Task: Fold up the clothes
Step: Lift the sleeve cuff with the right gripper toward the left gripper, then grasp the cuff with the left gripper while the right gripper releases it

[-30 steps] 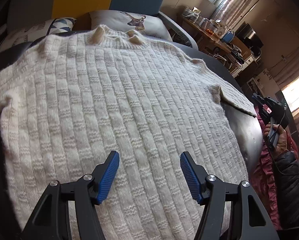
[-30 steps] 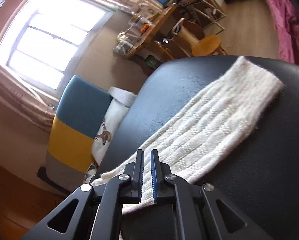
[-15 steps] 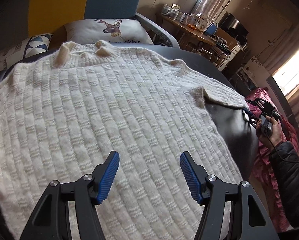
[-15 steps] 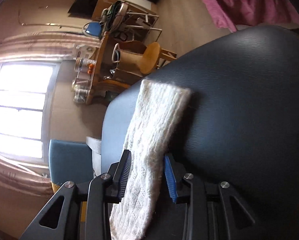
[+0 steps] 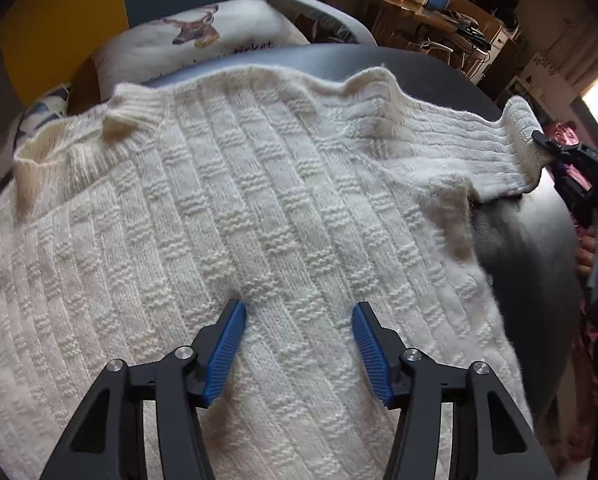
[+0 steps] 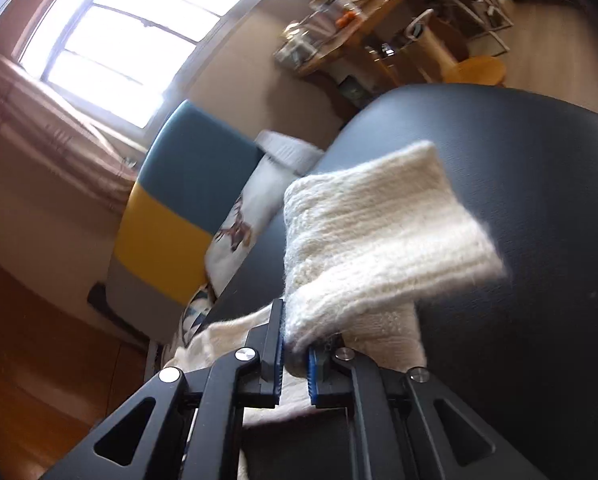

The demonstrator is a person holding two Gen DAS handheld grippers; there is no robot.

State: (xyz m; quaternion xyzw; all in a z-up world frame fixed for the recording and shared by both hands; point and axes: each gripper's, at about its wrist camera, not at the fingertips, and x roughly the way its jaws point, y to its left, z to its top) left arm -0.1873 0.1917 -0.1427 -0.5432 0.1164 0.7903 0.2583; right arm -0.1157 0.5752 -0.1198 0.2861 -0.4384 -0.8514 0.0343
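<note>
A cream knitted sweater (image 5: 235, 208) lies spread flat over a dark padded surface (image 5: 527, 264), collar (image 5: 135, 116) at the far left. My left gripper (image 5: 299, 312) hovers open just above the sweater's body, its blue pads apart with nothing between them. The sweater's sleeve (image 5: 471, 148) stretches to the right, and its cuff (image 6: 379, 232) is lifted off the surface. My right gripper (image 6: 295, 348) is shut on the sleeve near the cuff, and it shows at the right edge of the left wrist view as the right gripper (image 5: 543, 140).
A deer-print cushion (image 5: 203, 40) rests against a blue and yellow chair back (image 6: 179, 200) behind the surface. A cluttered wooden desk (image 6: 339, 40) and a round stool (image 6: 475, 70) stand further off. A hand (image 5: 595, 256) and pink fabric are at the right edge.
My right gripper went from open around the sleeve to shut on it and lifted the cuff. The left gripper moved lower and further over the sweater's body.
</note>
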